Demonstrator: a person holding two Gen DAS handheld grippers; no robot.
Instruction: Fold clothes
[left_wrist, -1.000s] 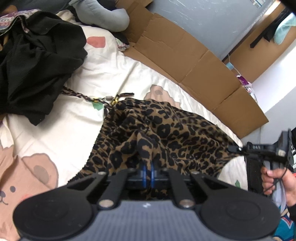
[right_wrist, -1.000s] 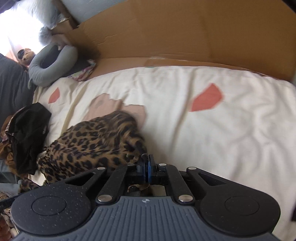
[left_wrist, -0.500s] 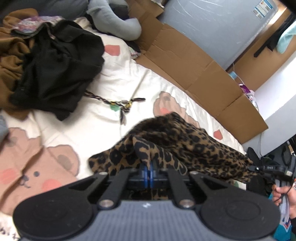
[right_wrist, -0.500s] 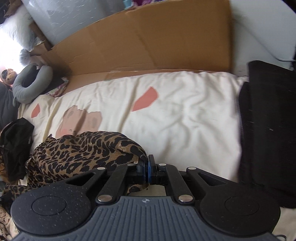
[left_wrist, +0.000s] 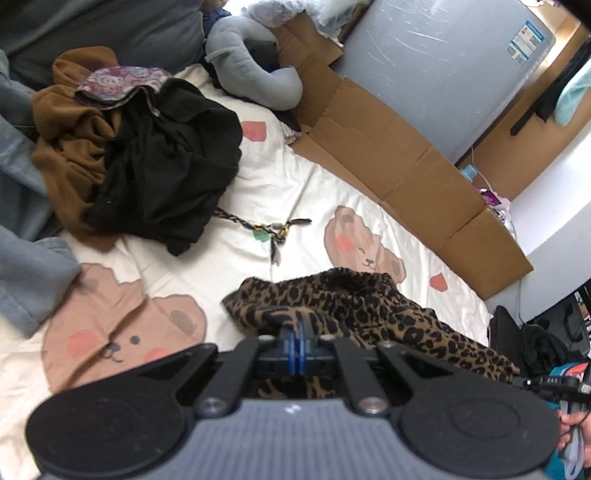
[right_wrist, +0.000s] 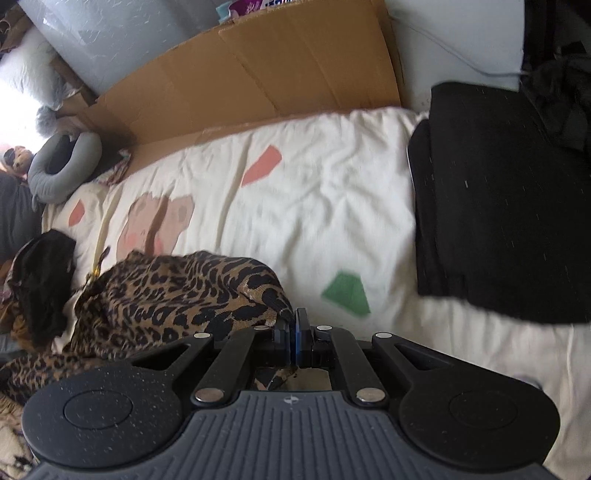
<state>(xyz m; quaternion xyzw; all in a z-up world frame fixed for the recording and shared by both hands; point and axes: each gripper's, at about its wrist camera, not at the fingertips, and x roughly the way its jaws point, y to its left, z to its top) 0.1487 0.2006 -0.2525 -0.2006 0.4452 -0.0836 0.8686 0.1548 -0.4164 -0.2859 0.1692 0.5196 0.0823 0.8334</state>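
Observation:
A leopard-print garment (left_wrist: 369, 306) hangs bunched over the cream bear-print bedsheet (left_wrist: 288, 184). My left gripper (left_wrist: 296, 328) is shut on one edge of the cloth, which drapes away to the right toward the other gripper, seen at the right edge of the left wrist view (left_wrist: 554, 384) in a person's hand. In the right wrist view my right gripper (right_wrist: 294, 325) is shut on the opposite edge of the leopard-print garment (right_wrist: 177, 288), which trails off to the left; a scrap of fabric shows behind its pads.
A pile of black (left_wrist: 166, 170) and brown clothes (left_wrist: 70, 147) lies at the left with a braided cord (left_wrist: 258, 229) beside it. A grey neck pillow (left_wrist: 255, 77) and flattened cardboard (left_wrist: 388, 155) line the wall. Folded black clothing (right_wrist: 498, 206) sits at the bed's right end.
Both grippers have pulled the leopard-print garment up and back toward the near side of the bed. More of the sheet, the braided cord and the clothes pile now show beyond it.

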